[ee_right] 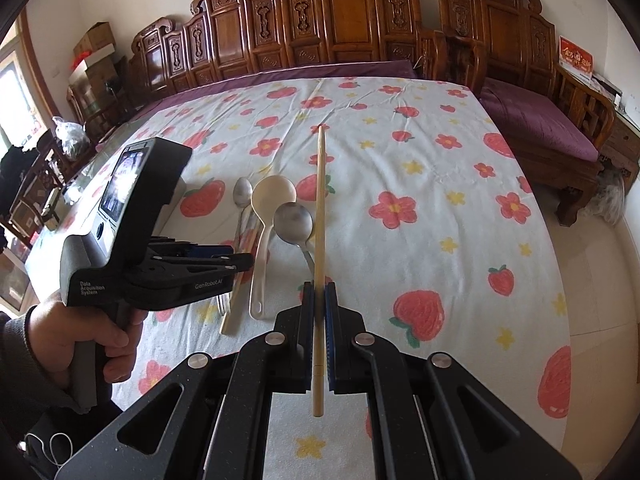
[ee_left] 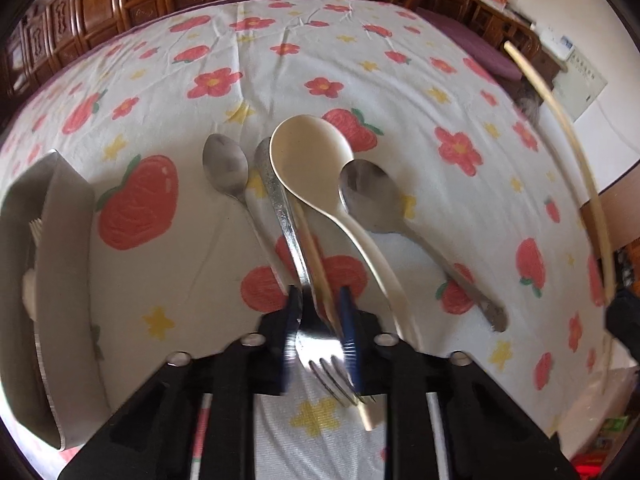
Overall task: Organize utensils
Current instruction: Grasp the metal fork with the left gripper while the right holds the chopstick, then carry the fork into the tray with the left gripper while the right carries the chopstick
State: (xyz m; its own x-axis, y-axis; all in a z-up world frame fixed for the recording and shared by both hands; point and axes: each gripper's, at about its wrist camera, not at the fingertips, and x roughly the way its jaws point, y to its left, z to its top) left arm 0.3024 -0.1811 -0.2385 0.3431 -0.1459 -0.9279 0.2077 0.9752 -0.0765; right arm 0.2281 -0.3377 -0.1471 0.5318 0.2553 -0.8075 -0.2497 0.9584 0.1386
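Both handheld grippers are being shown as matte black, speckled plastic frames with triangular cut-outs, round silver screw heads along the arms, and ribbed blue pads lining the fingers; the right gripper (ee_right: 319, 304) and the left gripper (ee_left: 320, 308) are being seen built alike. On the left unit, white lettering reading "Data Acquisition System" and "GenRobot.AI" is being displayed along its side, a lit screen is being carried on its upper housing, and a grey grip is being fitted below. A dark sleeve (ee_right: 20, 368) is being worn over the left hand (ee_right: 86, 344), with a thin white cable being seen looping near it.
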